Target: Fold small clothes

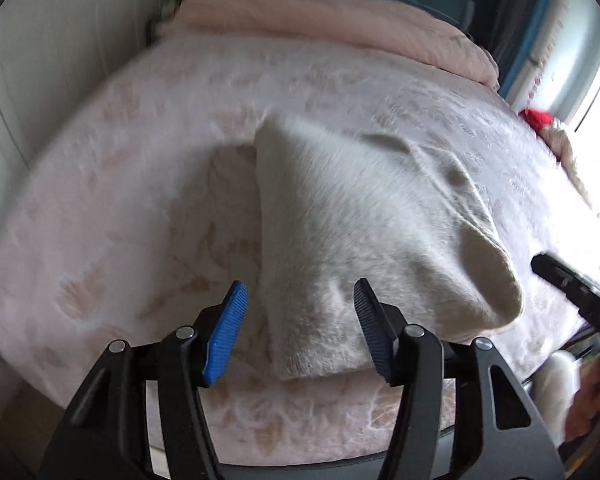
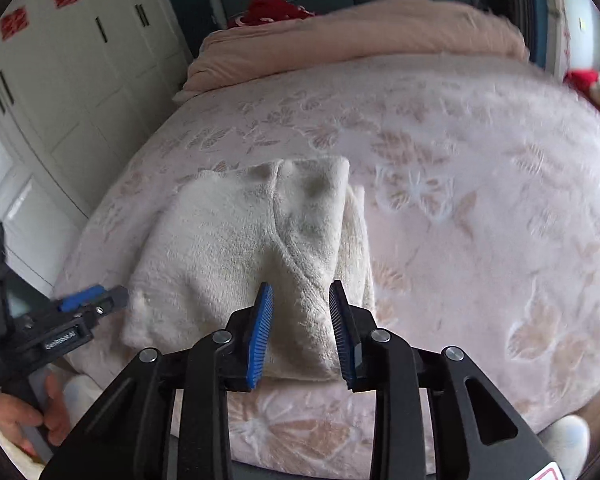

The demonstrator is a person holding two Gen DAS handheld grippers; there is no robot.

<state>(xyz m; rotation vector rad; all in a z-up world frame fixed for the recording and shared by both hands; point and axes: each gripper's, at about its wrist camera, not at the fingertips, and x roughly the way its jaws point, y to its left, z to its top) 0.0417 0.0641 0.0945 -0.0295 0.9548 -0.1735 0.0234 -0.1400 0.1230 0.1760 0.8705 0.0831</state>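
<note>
A cream fuzzy garment (image 1: 360, 232) lies partly folded near the front edge of the bed; it also shows in the right wrist view (image 2: 240, 248). My left gripper (image 1: 300, 296) is open, its blue pads straddling the garment's near left corner just above it. My right gripper (image 2: 300, 300) is open, with its jaws on either side of a raised fold at the garment's near right edge. The right gripper shows at the right in the left wrist view (image 1: 572, 288). The left gripper shows at the left in the right wrist view (image 2: 88, 300).
The bed has a pink floral cover (image 2: 480, 200). A folded pink blanket (image 2: 360, 36) and a red item (image 2: 272, 10) lie at the far end. White wardrobe doors (image 2: 72, 80) stand on the left. Another red item (image 1: 538, 118) lies by the bright window at the right.
</note>
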